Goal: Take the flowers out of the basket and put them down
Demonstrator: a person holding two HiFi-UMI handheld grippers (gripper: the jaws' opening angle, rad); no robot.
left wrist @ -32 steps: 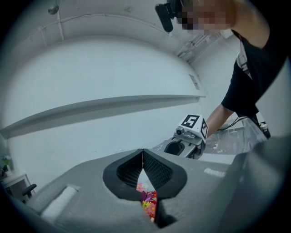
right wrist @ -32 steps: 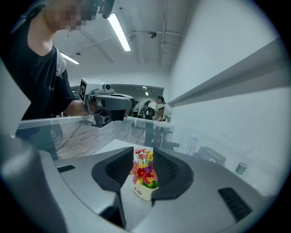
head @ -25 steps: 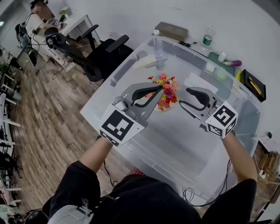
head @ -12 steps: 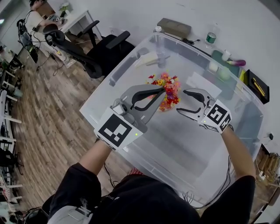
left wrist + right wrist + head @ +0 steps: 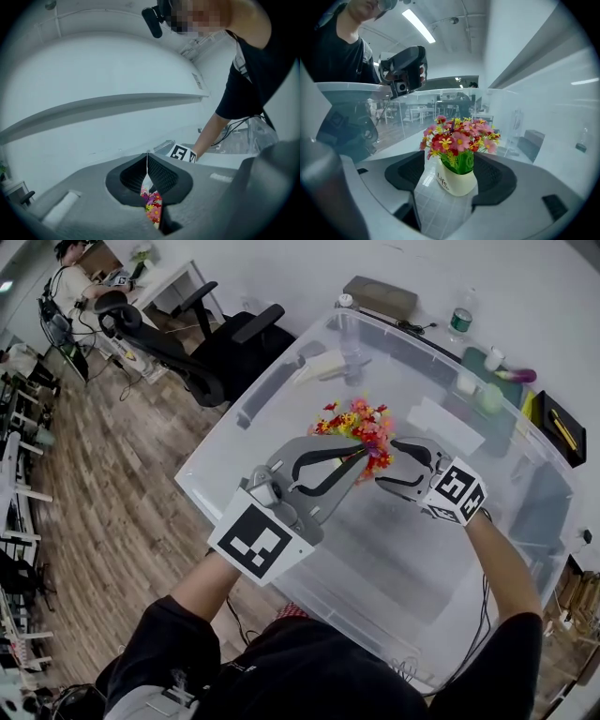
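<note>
Flower pot stood on the clear bin's floor between the right gripper's just-opened wide jaws, untouched; left gripper was closed on nothing; an off-centre pinch could topple the pot.

The basket is seen as clear, glossy plastic, the pot of the flowers as smooth, shiny ware, the pads of the right hand-held gripper as matt and ribbed, the floor as wood planks.
</note>
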